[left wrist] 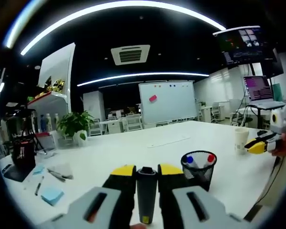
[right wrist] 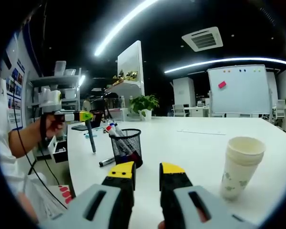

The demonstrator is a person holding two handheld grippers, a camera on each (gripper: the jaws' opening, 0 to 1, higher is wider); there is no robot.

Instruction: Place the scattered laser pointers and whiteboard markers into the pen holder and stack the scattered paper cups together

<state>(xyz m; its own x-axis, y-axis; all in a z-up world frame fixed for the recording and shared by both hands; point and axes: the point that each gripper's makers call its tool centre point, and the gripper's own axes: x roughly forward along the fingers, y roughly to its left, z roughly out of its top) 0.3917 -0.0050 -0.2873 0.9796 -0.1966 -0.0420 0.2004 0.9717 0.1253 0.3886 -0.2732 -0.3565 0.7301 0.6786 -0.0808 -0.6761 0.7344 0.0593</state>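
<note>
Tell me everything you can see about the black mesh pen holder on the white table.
The black wire-mesh pen holder is a round open-topped cup standing upright on the white table. It holds whiteboard markers, one with a red cap and one with a blue cap, leaning against its rim. A dark marker lies on the table beside its base. Neither gripper touches it.

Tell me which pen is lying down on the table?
The dark pen lying flat beside the mesh holder. The other markers stand inside the holder, and one more pen is held upright in the left gripper.
</note>
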